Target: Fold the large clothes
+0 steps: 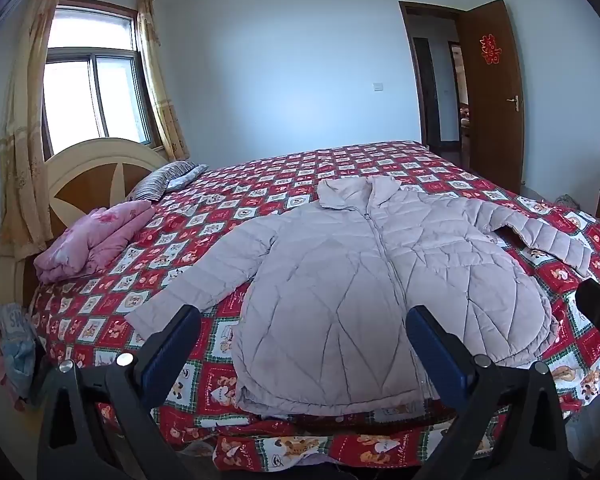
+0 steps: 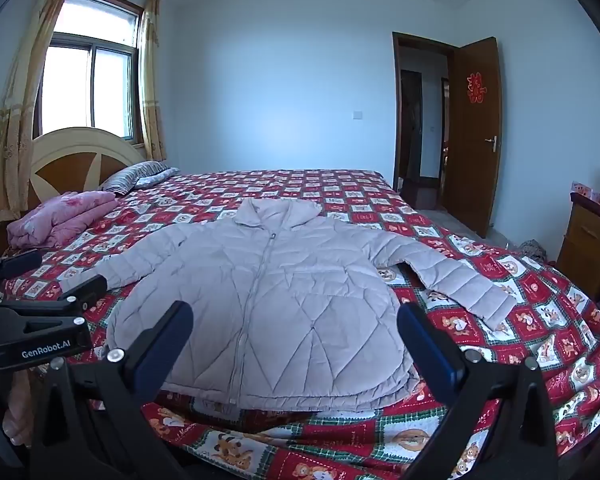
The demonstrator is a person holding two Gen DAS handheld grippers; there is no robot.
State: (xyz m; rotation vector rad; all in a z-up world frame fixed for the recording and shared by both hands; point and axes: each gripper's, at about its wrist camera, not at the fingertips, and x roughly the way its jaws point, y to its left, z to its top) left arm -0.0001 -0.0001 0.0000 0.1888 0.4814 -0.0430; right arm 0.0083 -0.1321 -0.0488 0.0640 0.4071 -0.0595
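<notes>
1. A pale lilac quilted puffer jacket (image 1: 340,280) lies face up on a bed (image 1: 260,184) covered with a red patchwork quilt. Its hem is at the bed's near edge and its collar points toward the far edge.
2. The jacket is zipped shut. Both sleeves spread outward, one toward the headboard end and one toward the door side.
3. The jacket looks light, soft and puffy, likely springy when pressed, and its smooth shell may be slippery. It will probably sag from wherever it is lifted.
4. Good places to take hold seem to be a sleeve cuff, or the hem corners at the near edge.
5. The left gripper (image 1: 304,344) hangs above the hem, its jaws spread wide, holding and touching nothing.
6. The right gripper (image 2: 296,340) hangs likewise over the hem, jaws wide and empty.
7. A folded pink blanket (image 1: 92,240) rests near the headboard, well apart from the jacket.
</notes>
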